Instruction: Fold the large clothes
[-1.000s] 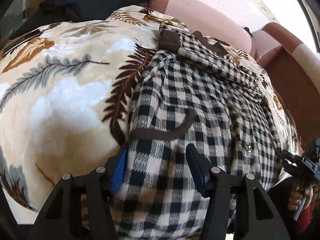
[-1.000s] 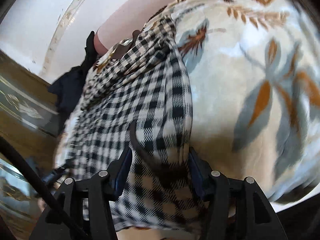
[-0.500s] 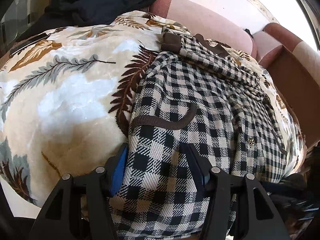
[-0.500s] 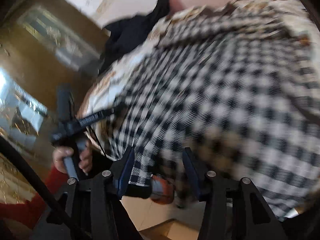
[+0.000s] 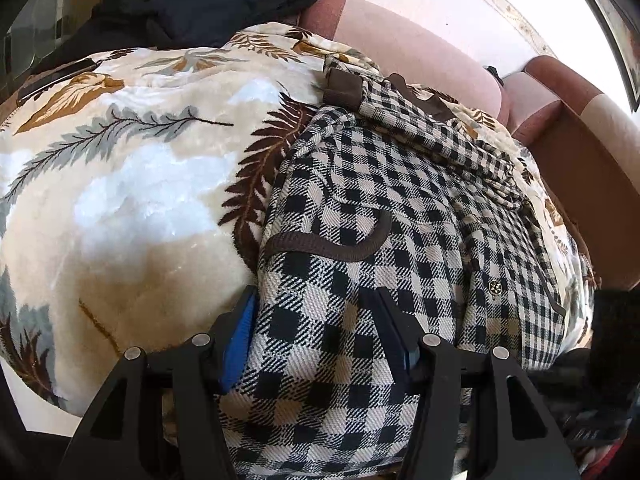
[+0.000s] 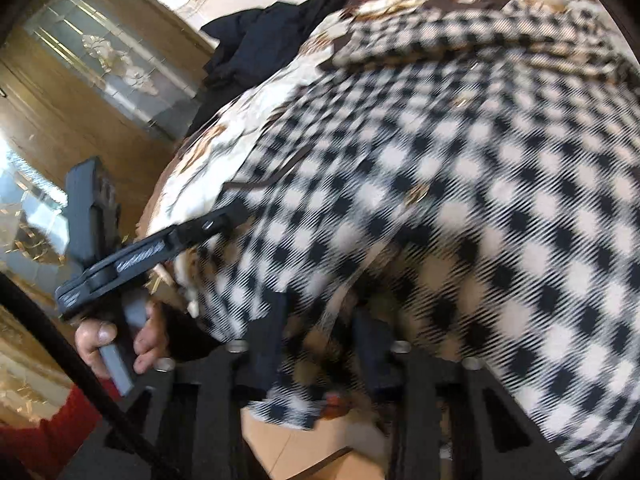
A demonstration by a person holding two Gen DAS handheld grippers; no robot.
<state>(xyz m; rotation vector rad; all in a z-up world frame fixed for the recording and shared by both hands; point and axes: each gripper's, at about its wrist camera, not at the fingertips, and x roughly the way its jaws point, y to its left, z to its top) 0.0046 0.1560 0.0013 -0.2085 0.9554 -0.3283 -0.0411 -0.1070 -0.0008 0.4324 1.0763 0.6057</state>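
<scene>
On leaf-print blanket (image 5: 120, 208), rumpled checked garment (image 5: 360, 216)

Both grippers are black plastic with angular, triangular-braced fingers and round silver screw heads. The left gripper (image 5: 316, 344) carries bright blue pads (image 5: 237, 346). Its grey handle (image 6: 120, 356) sits in a hand (image 6: 120, 336) below a red sleeve (image 6: 48, 432). The blurred right gripper (image 6: 320, 344) seems built alike; a black cable (image 6: 72, 364) crosses its view.

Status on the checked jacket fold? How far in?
Early. Done: checked jacket lies spread on the leaf-print blanket, one sleeve laid across its top. In hand: left gripper straddles the near hem; right gripper is closing on the hem edge, view blurred. Left: the body folds; no body fold shows.
</scene>
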